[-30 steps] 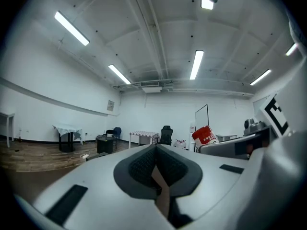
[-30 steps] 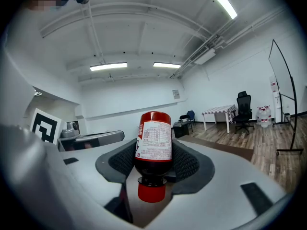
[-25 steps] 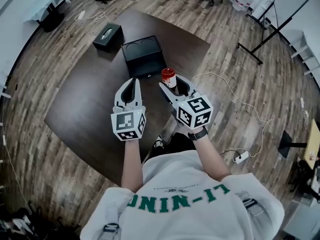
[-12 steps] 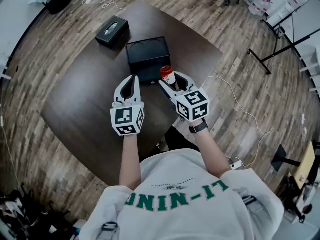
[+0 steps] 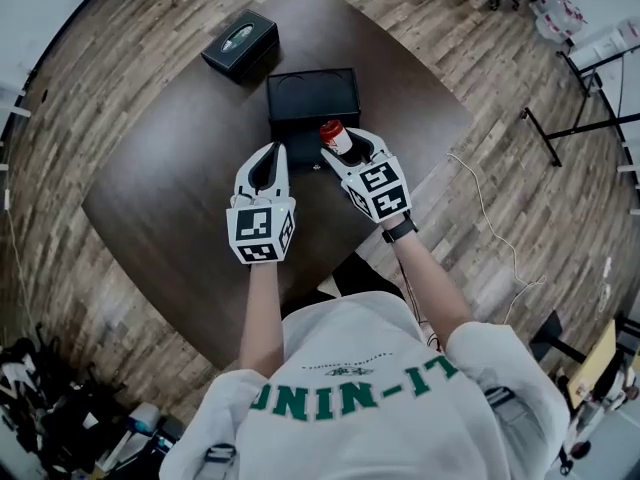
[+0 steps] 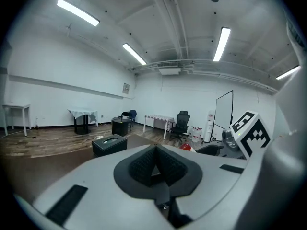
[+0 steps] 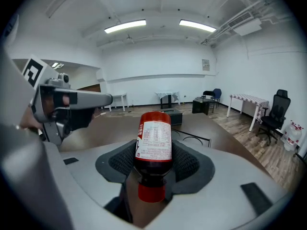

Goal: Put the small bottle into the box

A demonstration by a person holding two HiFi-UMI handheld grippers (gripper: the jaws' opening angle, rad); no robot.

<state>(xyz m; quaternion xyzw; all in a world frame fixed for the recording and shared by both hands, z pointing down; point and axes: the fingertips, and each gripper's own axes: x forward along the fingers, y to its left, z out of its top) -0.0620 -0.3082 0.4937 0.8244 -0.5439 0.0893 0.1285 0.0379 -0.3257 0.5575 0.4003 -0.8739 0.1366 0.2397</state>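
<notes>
A small dark bottle (image 5: 337,140) with a red cap and a red-and-white label (image 7: 154,140) is clamped between the pads of my right gripper (image 5: 340,148), cap end toward its camera. It hangs at the near right edge of the open black box (image 5: 312,90), which stands in the middle of the dark table (image 5: 170,168). The box rim (image 7: 197,140) shows just beyond the bottle. My left gripper (image 5: 274,152) hovers to the left of the right one, near the box's front wall. Its pads (image 6: 144,163) meet with nothing between them.
A black tissue box (image 5: 240,40) (image 6: 109,144) sits on the table behind and left of the open box. Wooden floor surrounds the table, with a white cable (image 5: 490,218) on it at the right. Office chairs and tables stand far off along the walls.
My right gripper has carried the bottle forward to the box's near edge. The left gripper has stayed beside it, still shut. The head view has shifted.
</notes>
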